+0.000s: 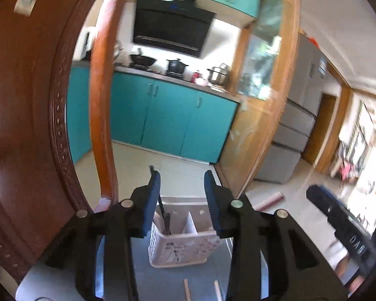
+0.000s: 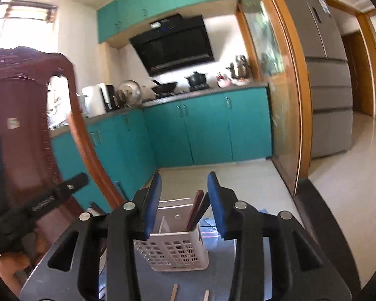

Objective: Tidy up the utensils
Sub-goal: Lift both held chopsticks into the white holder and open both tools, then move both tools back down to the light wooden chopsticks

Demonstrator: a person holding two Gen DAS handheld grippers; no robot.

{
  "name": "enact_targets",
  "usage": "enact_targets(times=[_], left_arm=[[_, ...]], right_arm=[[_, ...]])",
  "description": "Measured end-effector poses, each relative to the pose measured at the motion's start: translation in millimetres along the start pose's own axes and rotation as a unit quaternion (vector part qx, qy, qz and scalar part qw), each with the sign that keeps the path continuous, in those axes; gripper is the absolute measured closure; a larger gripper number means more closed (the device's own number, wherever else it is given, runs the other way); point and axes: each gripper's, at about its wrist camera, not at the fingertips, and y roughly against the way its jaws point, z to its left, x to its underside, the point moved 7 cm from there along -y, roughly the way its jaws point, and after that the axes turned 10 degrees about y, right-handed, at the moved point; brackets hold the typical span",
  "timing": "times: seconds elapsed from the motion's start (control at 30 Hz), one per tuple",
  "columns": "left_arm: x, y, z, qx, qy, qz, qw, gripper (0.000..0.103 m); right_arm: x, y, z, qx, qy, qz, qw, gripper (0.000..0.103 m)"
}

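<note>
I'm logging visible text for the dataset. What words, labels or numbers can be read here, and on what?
Nothing reads reliably.
Right tongs: white embossed letters, blurred.
Left tongs: embossed word, blurred.
Range hood: panel markings too small.
Fridge: blue sticker unreadable.
Utensil basket: label blurred.

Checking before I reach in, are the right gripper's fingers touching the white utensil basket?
Apart. The right wrist view shows both fingers open above the white utensil basket, gripping nothing.

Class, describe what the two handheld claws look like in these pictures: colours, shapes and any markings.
The left claw and the right claw look alike: black angular plastic bodies with cut-out slots, round silver bolts at the joints, and two flat blue pads as fingers. Pale lettering runs along the black side of each, too blurred to read. No cables show.
</note>
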Motion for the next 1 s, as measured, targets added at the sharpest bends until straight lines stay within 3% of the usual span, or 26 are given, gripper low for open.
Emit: enact_targets(times=[0.07,0.1,0.2,0.3,0.4,0.53,0.57,0.7,0.9,0.97,1.0], left_arm=[[12.2,11.9,-9.8,-0.010,-0.045,0.004,0.9989,0.069],[22.3,14.8,-14.6,-0.015,-0.068,0.014,0.9975,0.079],[62.5,2.4,-16.3,-0.022,-0.102,0.077,0.9916,0.087],[111.8,-28.2,0.1,-0.034,-0.099,0.149,0.9833,0.087],[164.7,-68.3,28.1,-0.073,-0.087,0.231,0.9664,0.087],[188.7,-86.1,37.9,-0.097,-0.079,0.259,0.9578,0.086],[191.8,-87.4,37.9,-0.100,-0.080,0.262,0.9565,0.081],[191.9,-88.2,35.5,-0.105,-0.090,0.256,0.9567,0.069],[196.9,-87.3,38.7,-0.111,-0.088,0.257,0.9559,0.058],[198.7,-87.6,37.5,-0.110,-0.092,0.259,0.9552,0.056],[199.8,-88.6,37.2,-0.110,-0.093,0.260,0.9547,0.054]], right_arm=[[1.7,13.1,4.8,-0.003,0.033,0.019,0.999,0.065],[8.1,17.2,5.8,-0.005,0.046,0.035,0.998,0.065],[52.6,7.3,0.1,-0.032,0.038,0.117,0.992,0.066],[126.2,-32.4,-15.4,-0.021,0.005,0.233,0.972,0.066],[183.7,-64.5,-23.6,-0.006,-0.017,0.331,0.944,0.066],[202.2,-79.3,-16.8,-0.006,-0.015,0.356,0.934,0.066],[202.8,-80.8,-14.3,-0.006,-0.013,0.356,0.934,0.066],[214.6,-89.8,2.9,-0.011,0.011,0.367,0.930,0.066],[235.2,-98.9,11.0,-0.007,0.035,0.391,0.920,0.066],[240.6,-103.3,11.0,-0.008,0.036,0.399,0.916,0.075],[243.8,-104.8,9.8,-0.007,0.034,0.403,0.914,0.085]])
